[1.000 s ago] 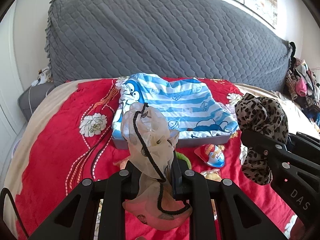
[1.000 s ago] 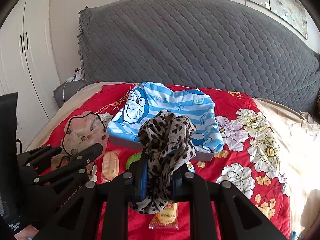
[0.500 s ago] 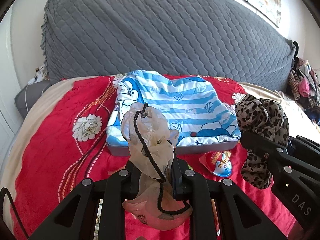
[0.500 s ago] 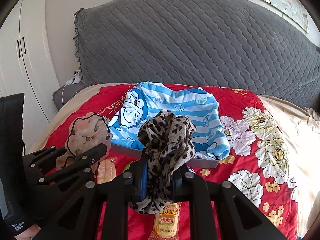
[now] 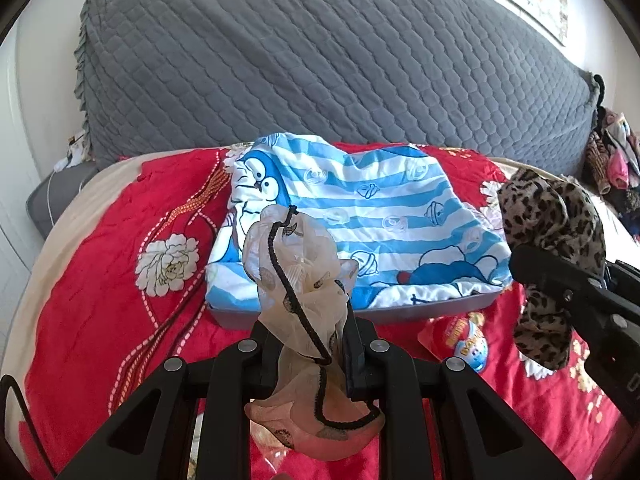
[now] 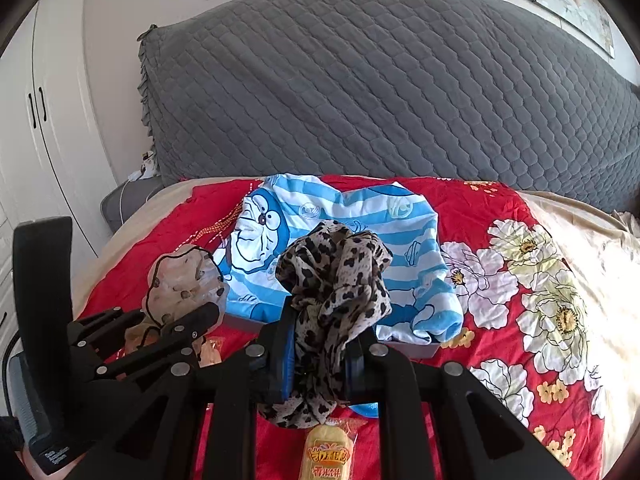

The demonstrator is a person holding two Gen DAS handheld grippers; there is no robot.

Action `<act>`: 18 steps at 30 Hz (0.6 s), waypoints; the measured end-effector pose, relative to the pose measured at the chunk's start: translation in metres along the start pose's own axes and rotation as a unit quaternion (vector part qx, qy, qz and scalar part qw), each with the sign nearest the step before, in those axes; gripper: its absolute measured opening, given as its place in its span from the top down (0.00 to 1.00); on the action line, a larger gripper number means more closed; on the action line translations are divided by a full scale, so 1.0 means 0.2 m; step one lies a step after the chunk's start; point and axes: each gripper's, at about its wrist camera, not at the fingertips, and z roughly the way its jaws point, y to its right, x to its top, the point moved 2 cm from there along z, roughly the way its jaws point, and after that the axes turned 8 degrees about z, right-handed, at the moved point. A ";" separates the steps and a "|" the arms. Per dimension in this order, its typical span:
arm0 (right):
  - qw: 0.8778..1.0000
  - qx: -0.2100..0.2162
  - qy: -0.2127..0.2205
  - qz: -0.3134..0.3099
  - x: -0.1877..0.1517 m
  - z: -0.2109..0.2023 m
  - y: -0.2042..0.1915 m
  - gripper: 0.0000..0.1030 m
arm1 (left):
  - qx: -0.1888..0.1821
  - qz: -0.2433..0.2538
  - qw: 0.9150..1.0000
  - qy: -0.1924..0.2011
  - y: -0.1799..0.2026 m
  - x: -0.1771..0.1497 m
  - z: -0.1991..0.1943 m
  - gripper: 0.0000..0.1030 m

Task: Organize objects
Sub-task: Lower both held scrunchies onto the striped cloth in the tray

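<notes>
Clamping sheer scarf [image 5: 296,280], left hand-held gripper [image 5: 308,344] | right hand-held gripper [image 6: 320,360] pinching leopard scarf [image 6: 336,280]

A: Daylight fills both views; it seems to come from the right, where the cream bedsheet [image 6: 600,264] washes out almost white.

B: Yes, that patch is overexposed. The red floral quilt [image 5: 100,280] stays vivid and evenly lit, with only soft shadows.

A: The grey quilted headboard cover [image 5: 320,60] curves strongly, and black vignette fills the corners: fisheye distortion.

B: Focus is fairly sharp centrally. The black frames at the bottom edge sit in shade, nearly featureless.
</notes>
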 end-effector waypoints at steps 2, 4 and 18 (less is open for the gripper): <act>1.000 -0.003 -0.003 0.001 0.00 0.02 0.01 0.83 | 0.000 -0.006 1.000 -0.004 0.00 0.01 0.02 0.79; 1.000 -0.001 -0.005 0.002 0.01 0.04 0.03 0.83 | -0.003 -0.014 1.000 -0.008 0.00 0.01 0.05 0.79; 1.000 -0.004 -0.003 -0.011 0.07 0.17 0.04 0.83 | 0.000 -0.002 1.000 -0.006 0.00 0.07 0.18 0.79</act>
